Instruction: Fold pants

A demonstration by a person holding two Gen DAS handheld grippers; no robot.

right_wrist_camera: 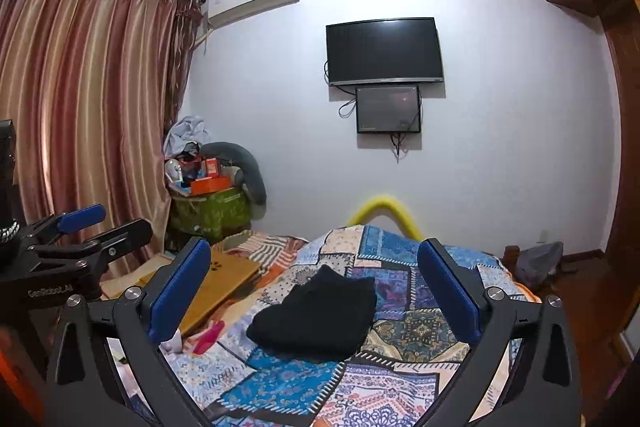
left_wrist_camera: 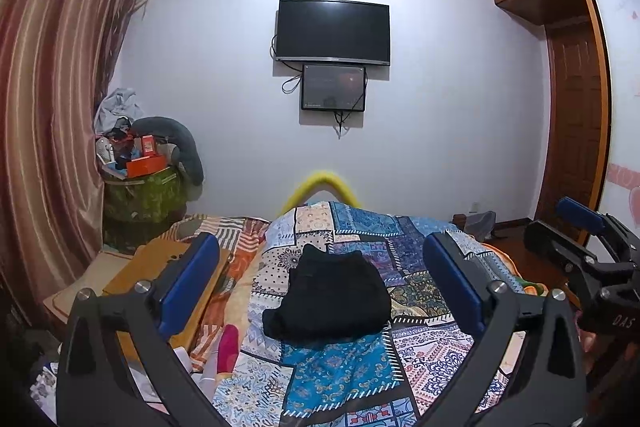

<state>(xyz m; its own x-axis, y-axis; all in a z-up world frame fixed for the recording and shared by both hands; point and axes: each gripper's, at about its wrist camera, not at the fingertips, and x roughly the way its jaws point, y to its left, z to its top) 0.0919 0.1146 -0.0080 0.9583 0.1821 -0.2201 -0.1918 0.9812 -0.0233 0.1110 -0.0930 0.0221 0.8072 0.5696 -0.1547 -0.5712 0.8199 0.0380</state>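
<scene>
Left tongs [left_wrist_camera: 320,263] frame black pants [left_wrist_camera: 328,301]; only this view shows a door [left_wrist_camera: 576,123].

My right gripper [right_wrist_camera: 314,281], jaws wide apart, above folded black pants [right_wrist_camera: 316,319] on the patchwork bedspread [right_wrist_camera: 400,379].

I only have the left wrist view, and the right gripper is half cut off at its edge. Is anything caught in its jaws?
Observer: No. In the right wrist view the right gripper stands wide open, both blue pads bare.
Operator: And the pants from that side, any leg trailing out?
Observer: None that shows. The black pants lie as one compact folded bundle on the patchwork quilt, ahead of the pads and untouched.
Operator: How does my left gripper look from outside?
Observer: The left gripper is open too, off to the left of the bundle, with no cloth in it.
</scene>
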